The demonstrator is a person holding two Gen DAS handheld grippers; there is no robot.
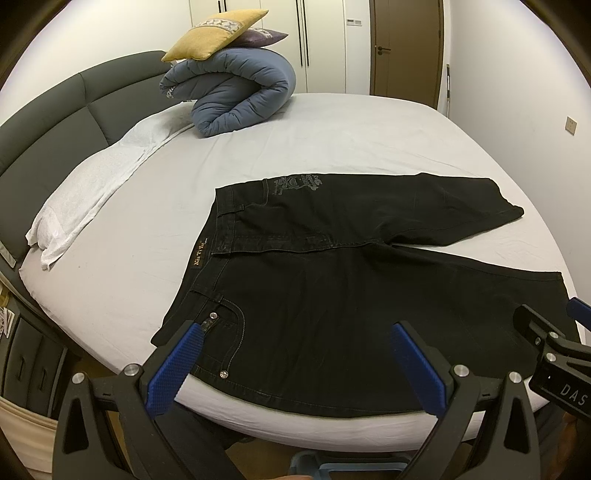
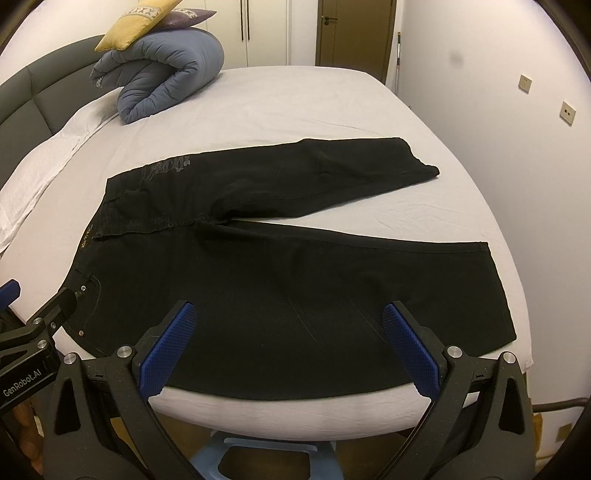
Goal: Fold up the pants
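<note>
Black pants (image 1: 332, 280) lie flat on the bed, waistband to the left, both legs spread apart to the right; they also show in the right wrist view (image 2: 277, 266). My left gripper (image 1: 295, 347) is open and empty, hovering above the near waist and pocket area. My right gripper (image 2: 284, 325) is open and empty, above the near leg by the bed's front edge. The right gripper shows at the right edge of the left wrist view (image 1: 546, 343); the left gripper shows at the left edge of the right wrist view (image 2: 40, 325).
The round bed (image 1: 332, 147) has a grey sheet and a dark padded headboard (image 1: 55, 122) at left. A rolled blue duvet (image 1: 236, 92) with two cushions (image 1: 214, 33) sits at the back. A white towel (image 1: 96, 184) lies along the left. Door and wardrobe stand behind.
</note>
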